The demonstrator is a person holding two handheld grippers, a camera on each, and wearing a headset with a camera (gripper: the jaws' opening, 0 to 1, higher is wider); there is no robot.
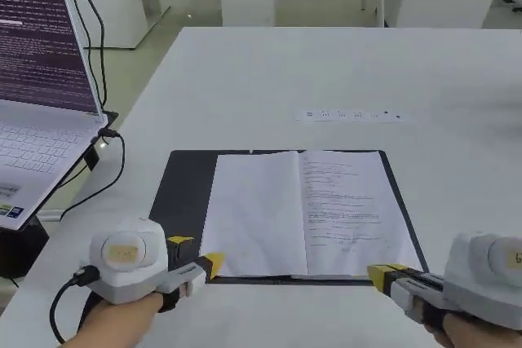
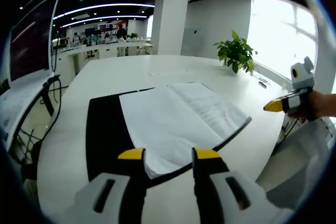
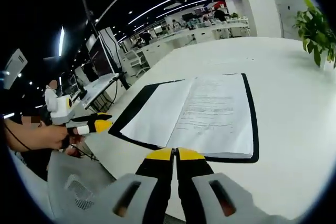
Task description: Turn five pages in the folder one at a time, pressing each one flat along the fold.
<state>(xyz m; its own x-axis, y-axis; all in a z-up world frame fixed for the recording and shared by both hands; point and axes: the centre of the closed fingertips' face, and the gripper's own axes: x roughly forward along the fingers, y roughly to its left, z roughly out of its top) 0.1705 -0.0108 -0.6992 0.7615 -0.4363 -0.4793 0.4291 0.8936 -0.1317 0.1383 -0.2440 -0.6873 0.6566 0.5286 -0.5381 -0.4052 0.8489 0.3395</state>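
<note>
A black folder (image 1: 186,193) lies open on the white table, with a blank white page (image 1: 257,213) on its left and a printed page (image 1: 347,209) on its right. My left gripper (image 1: 196,254) hovers open just off the folder's near left corner, nothing between its yellow tips (image 2: 169,154). My right gripper (image 1: 382,275) sits at the folder's near right corner, shut and empty; its tips (image 3: 175,154) meet just short of the folder's near edge (image 3: 231,158). In the left gripper view the folder (image 2: 105,129) lies right ahead of the jaws.
An open laptop (image 1: 37,112) stands at the left edge with cables (image 1: 102,132) trailing toward the folder. A flat white power strip (image 1: 351,114) lies beyond the folder. A potted plant (image 2: 237,53) stands at the table's far side.
</note>
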